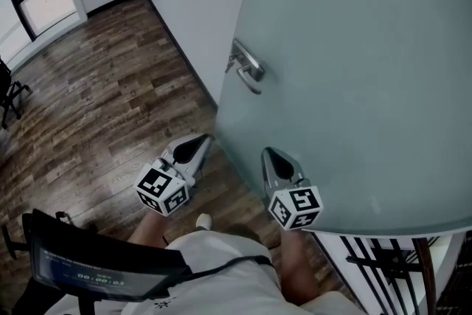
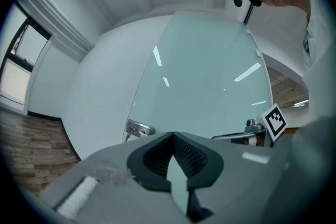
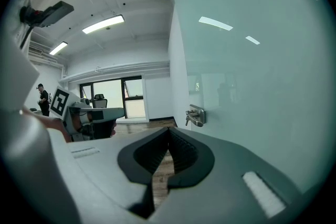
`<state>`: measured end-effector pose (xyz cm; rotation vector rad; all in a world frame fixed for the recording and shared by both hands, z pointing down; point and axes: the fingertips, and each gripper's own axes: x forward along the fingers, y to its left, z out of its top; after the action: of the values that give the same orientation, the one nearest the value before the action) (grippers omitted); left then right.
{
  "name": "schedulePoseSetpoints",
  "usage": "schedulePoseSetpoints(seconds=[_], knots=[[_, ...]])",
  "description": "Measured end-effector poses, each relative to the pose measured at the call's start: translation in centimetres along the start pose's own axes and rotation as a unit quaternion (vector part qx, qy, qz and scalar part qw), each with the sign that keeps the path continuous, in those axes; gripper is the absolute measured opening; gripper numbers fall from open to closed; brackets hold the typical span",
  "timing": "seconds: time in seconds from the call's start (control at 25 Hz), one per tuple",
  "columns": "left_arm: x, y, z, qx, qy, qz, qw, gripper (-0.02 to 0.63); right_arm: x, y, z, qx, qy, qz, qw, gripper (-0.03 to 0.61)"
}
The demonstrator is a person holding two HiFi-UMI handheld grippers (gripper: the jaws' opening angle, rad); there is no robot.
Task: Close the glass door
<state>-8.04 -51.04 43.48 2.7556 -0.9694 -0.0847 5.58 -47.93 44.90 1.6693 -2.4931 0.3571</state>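
Tongs: left tongs (image 1: 200, 144) and right tongs (image 1: 273, 156) both pinched closed, empty | door: glass door (image 1: 354, 70) ajar, just ahead; handle (image 1: 248, 68) beyond | risk: tips may skid across slick glass when pushing.

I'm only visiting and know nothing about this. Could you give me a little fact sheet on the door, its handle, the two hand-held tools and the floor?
Door: frosted glass door, pale green, fills the right of the head view
Handle: metal lever handle near the door's edge; neither tool is on it
Left gripper: jaws together, nothing held, low beside the door's edge
Right gripper: jaws together, nothing held, tip at the door's face; contact cannot be told
Floor: wooden floor, dark planks
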Motion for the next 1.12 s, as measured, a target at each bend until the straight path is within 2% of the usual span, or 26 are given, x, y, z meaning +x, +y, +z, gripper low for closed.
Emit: schedulePoseSetpoints(seconds=[0.28,0.72,0.96,1.12], knots=[[-0.5,0.7,0.7,-0.009,-0.005,0.005,0.9999,0.000,2.1,0.1,1.2,-0.025,0.017,0.009,0.999,0.009],[-0.1,2.3,-0.9,-0.003,0.016,0.060,0.9981,0.000,9.0,-4.3,0.8,-0.085,0.045,0.038,0.995,0.011],[1.0,1.3,-1.4,-0.003,0.026,0.064,0.9976,0.000,12.7,-6.3,1.7,-0.121,0.066,0.056,0.989,0.020],[1.5,0.7,-1.4,-0.003,0.024,0.072,0.9971,0.000,14.4,-7.7,1.8,-0.138,0.075,0.052,0.986,0.025]])
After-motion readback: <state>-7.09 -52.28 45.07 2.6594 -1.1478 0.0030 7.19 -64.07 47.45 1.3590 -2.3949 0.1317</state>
